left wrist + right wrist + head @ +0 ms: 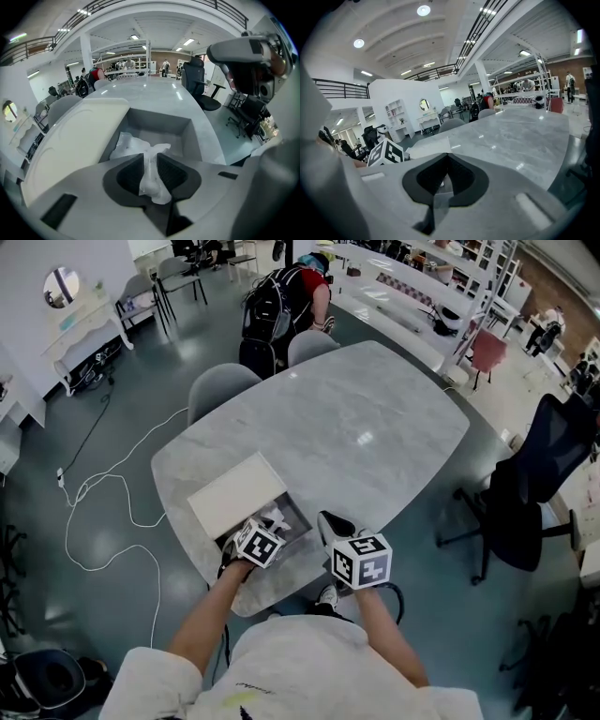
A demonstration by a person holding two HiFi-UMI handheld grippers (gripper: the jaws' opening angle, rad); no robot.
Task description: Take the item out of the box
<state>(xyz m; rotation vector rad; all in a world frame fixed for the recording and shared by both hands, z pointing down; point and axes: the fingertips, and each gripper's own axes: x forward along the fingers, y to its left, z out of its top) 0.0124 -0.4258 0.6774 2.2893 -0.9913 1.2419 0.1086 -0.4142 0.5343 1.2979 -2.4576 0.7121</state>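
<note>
An open grey box [298, 519] sits near the table's front edge, with its white lid [235, 494] lying against its far-left side. In the left gripper view the box [161, 123] holds a crumpled white plastic-wrapped item [136, 144]. My left gripper [150, 161] is shut on a fold of that wrapping, just above the box's near wall. In the head view my left gripper [267, 529] is over the box's near corner. My right gripper [333, 524] hovers just to the right of the box, and in its own view the right gripper [446, 164] is shut with nothing held.
The grey marble table [375, 437] stretches away beyond the box. Two grey chairs [220, 385] stand at its far-left side, and a black office chair [534, 493] at the right. A white cable [112, 493] runs over the floor at the left.
</note>
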